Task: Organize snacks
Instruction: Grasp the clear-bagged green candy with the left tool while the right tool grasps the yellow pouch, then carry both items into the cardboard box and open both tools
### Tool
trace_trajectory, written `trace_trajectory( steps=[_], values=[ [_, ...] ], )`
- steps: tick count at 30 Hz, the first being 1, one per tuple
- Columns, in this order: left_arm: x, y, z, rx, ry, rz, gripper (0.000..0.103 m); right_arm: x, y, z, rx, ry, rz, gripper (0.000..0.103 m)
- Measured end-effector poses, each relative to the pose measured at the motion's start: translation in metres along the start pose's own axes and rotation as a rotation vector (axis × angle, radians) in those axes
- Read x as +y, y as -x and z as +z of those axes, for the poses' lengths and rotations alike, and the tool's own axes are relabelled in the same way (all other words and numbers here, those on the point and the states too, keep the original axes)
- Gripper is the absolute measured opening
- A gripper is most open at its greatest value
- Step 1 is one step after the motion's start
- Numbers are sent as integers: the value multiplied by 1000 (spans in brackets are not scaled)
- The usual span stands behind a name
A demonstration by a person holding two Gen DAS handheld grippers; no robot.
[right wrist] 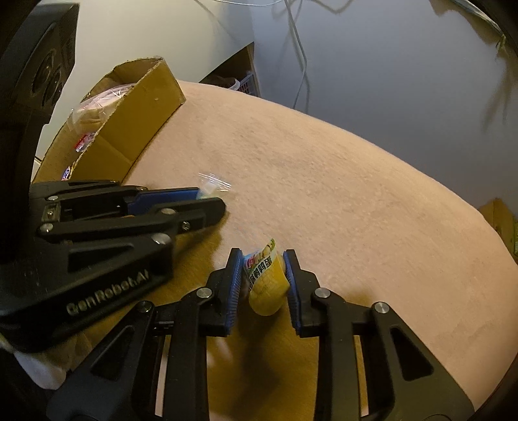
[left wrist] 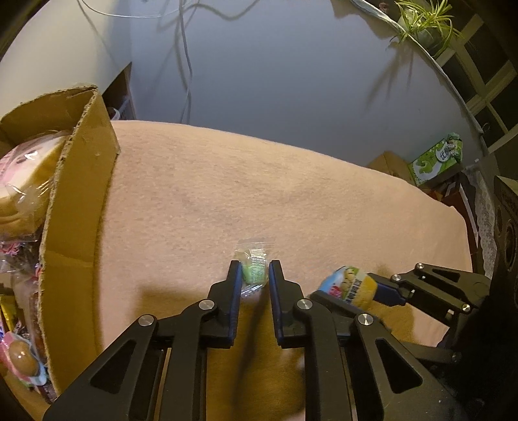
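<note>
A small clear packet with a green candy (left wrist: 254, 270) lies on the pink blanket (left wrist: 259, 194) between the fingers of my left gripper (left wrist: 255, 270), whose jaws close in on its sides. It also shows in the right wrist view (right wrist: 210, 186). My right gripper (right wrist: 263, 264) is shut on a yellow quail egg snack packet (right wrist: 267, 285), which also shows in the left wrist view (left wrist: 351, 286). The right gripper (left wrist: 353, 288) sits just right of the left one. A cardboard box (left wrist: 77, 194) full of snacks stands at the left.
The box (right wrist: 139, 119) holds several wrapped snacks (left wrist: 22, 181). A green carton (left wrist: 435, 158) and a potted plant (left wrist: 421, 22) are beyond the blanket's far right edge. Cables hang on the grey wall (left wrist: 184, 64).
</note>
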State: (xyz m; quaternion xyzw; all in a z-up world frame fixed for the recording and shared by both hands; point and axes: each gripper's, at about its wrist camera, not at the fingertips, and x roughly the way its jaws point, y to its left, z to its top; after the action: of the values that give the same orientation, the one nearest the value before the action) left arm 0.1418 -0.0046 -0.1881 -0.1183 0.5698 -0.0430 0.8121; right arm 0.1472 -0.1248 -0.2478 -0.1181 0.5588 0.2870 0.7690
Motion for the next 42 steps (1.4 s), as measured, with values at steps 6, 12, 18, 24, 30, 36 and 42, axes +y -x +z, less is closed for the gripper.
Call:
trace_trajectory(
  steps=[6,12,18,24,30,36,42],
  values=[
    [3,8,-4,-6,1,3,14,-7,8,-5,-15,-23,-2,27],
    [4,16,-6,-19,-13,6,14,-7,21,-5,-40,-28,-10,27],
    [6,30,-7,-37,-16,5,14,-6,37,-7,-63,-36,-13,27],
    [13,56,-7,-76,-10,3,14,2,58,-7,-93,-21,-5,26],
    [29,82,-7,-112,-1,15,14,21,73,5,-120,7,12,27],
    [48,104,-12,-155,27,37,14,49,82,20,-135,56,37,27],
    [73,118,-21,-191,79,60,14,82,74,35,-130,114,65,26]
  ],
)
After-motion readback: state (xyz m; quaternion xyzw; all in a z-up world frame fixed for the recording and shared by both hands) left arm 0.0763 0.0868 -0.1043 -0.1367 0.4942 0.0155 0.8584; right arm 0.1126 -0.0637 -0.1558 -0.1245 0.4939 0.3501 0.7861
